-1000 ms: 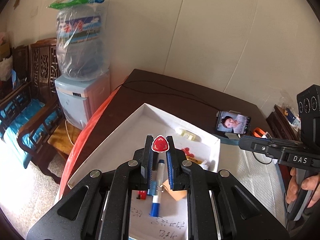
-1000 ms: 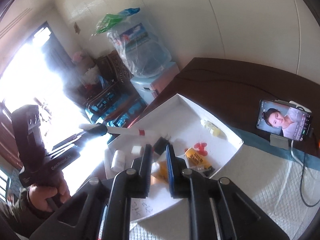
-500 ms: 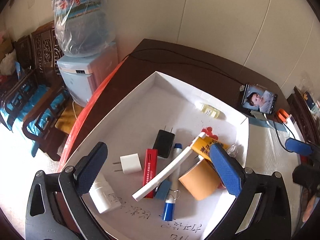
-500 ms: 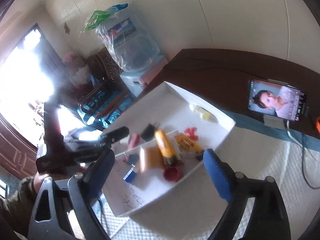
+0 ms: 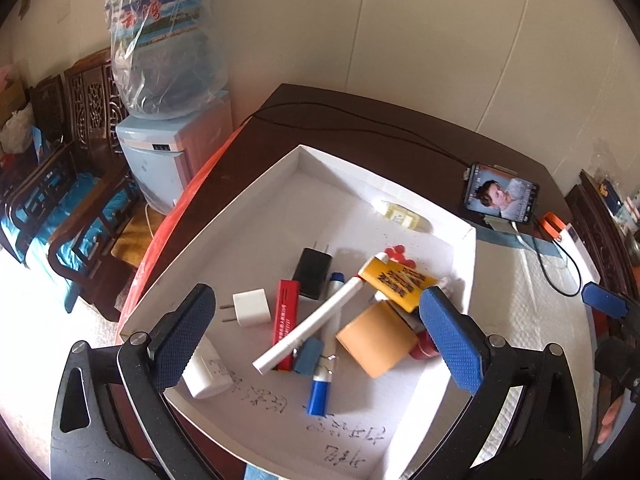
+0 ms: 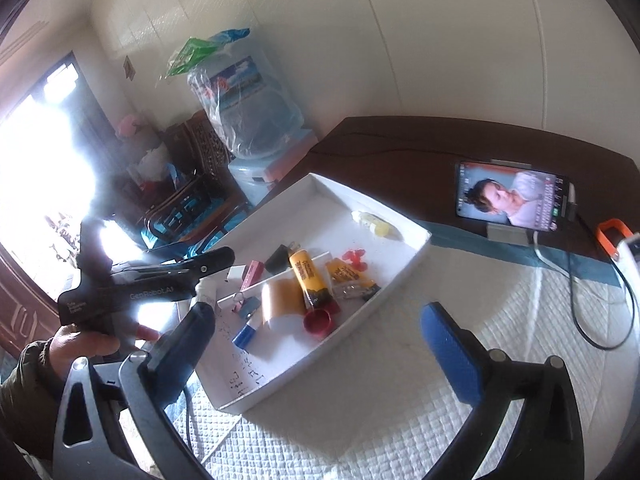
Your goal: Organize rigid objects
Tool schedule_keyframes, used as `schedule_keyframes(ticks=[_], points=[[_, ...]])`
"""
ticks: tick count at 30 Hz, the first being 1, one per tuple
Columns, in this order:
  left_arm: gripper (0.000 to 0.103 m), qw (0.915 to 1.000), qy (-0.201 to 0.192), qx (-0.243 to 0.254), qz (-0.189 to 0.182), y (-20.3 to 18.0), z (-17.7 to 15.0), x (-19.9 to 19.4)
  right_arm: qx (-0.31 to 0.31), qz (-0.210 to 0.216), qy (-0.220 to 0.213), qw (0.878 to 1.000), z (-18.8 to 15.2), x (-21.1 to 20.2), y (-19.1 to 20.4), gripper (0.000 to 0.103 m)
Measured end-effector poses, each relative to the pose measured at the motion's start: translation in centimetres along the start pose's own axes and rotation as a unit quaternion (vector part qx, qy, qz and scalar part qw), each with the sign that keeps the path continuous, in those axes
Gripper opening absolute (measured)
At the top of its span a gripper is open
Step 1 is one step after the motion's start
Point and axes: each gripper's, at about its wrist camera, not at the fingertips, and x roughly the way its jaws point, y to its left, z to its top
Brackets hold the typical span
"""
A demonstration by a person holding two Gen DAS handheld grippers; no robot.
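Both my grippers, left (image 5: pixel 316 336) and right (image 6: pixel 316 344), have just spread their fingers wide and hold nothing, hovering over the white box (image 5: pixel 466 258) on the table (image 5: pixel 332 114). The clutter lies at the box's centre: a white stick (image 5: pixel 312 324) across a blue marker (image 5: pixel 326 364), an orange block (image 5: pixel 376 340) at 3 o'clock. I'd lift the top stick first, pinching across its middle, to avoid dragging its neighbours.

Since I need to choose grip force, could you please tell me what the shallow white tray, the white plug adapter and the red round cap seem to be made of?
The shallow white tray looks like matte cardboard: thin folded walls, handwriting inked on its floor. The white plug adapter appears to be smooth hard plastic with two metal prongs. The red round cap seems to be glossy moulded plastic, though it is slightly blurred.
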Motion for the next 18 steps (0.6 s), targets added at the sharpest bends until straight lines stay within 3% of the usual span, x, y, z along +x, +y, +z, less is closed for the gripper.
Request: schedule_keyframes(ticks=[12,18], points=[[0.103,0.9981,-0.038,0.049,-0.001,-3.1,-0.4,-5.4,-0.026,-0.06,-0.07,0.995,-1.8,-6.5,-0.4,0.103],[0.103,0.995,-0.073,0.064,0.026,-4.7,-0.2,-9.2,-0.042,-0.148,-0.147,0.977,-2.5,-11.3,-0.2,0.103]])
